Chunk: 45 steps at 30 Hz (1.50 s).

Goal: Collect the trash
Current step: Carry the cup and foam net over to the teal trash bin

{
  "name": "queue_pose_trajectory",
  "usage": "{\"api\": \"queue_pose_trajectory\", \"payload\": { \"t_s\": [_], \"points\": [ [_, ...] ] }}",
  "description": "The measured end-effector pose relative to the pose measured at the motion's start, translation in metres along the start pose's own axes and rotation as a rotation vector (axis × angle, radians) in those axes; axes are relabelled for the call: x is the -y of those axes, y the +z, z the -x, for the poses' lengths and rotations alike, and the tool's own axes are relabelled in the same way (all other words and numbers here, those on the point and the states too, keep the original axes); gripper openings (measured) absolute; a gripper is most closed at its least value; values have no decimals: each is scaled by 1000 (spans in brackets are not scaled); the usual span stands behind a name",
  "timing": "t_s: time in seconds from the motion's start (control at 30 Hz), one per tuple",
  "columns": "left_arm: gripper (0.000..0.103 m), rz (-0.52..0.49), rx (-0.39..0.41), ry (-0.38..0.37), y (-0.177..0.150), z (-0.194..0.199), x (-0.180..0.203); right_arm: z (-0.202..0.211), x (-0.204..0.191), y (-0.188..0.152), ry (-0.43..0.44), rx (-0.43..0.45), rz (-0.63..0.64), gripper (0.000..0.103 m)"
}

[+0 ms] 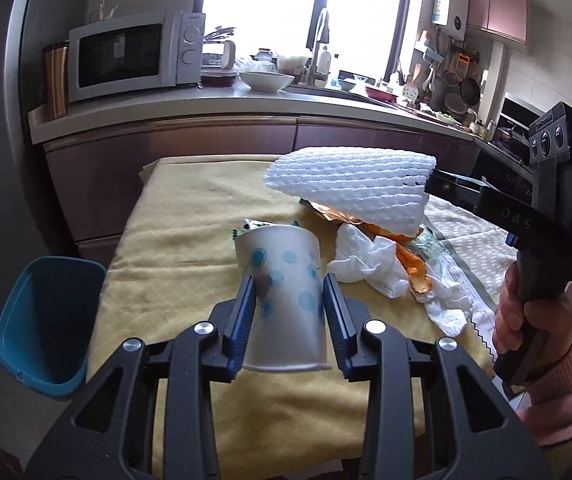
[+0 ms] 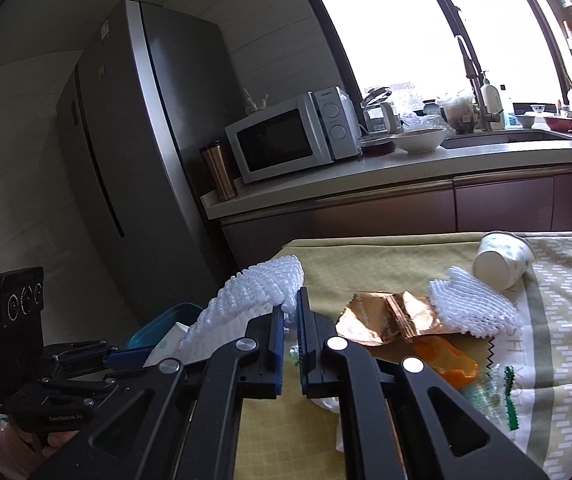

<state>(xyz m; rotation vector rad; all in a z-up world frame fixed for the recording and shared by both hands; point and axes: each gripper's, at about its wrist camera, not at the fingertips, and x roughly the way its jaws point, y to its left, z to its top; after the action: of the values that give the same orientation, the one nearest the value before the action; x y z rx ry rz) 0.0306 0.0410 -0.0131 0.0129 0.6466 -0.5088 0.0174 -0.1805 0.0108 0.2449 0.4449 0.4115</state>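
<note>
We cannot see into the blue bin beside the table; its contents stay hidden. Our left gripper clasps a dotted paper cup, mouth toward us; our right gripper pinches white foam netting above the table's near edge.

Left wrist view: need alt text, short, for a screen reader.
The left claw grips a white paper cup with blue dots above a yellow tablecloth. To its right, the right claw holds a white foam net over a pile of wrappers. A blue bin sits at the table's left edge.
</note>
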Motion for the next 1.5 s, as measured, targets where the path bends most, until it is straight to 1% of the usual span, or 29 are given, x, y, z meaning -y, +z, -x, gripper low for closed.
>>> {"api": "queue_pose_trajectory", "payload": {
  "t_s": [0.2,0.23,0.33,0.4,0.5,0.6,0.67,0.77,1.0,1.17,1.37,1.5],
  "points": [
    [33,72,29,68,0,20,-42,-36,-27,7,98,-69,18,5],
    [33,84,25,60,-1,20,-48,-43,-32,7,112,-81,25,5],
    [33,136,-21,68,-9,10,-66,-60,-45,5,145,-120,33,5],
    [33,158,-9,51,-12,12,-72,-67,-52,5,156,-133,39,5],
    [32,157,19,71,-12,20,-78,-76,-59,7,172,-149,44,5],
    [32,190,26,55,-14,26,-89,-84,-64,9,182,-157,52,5],
    [32,197,37,80,-15,30,-94,-90,-66,11,188,-160,51,5],
    [32,222,53,98,-17,38,-105,-97,-70,12,207,-173,45,5],
    [32,272,87,200,-16,47,-146,-130,-95,12,265,-229,56,5],
    [32,302,68,267,-18,37,-179,-170,-121,10,284,-297,82,5],
    [33,382,6,309,-32,12,-220,-219,-146,0,261,-396,115,5],
    [33,411,-34,338,-41,-6,-236,-246,-162,-12,240,-469,140,5]
  ]
}}
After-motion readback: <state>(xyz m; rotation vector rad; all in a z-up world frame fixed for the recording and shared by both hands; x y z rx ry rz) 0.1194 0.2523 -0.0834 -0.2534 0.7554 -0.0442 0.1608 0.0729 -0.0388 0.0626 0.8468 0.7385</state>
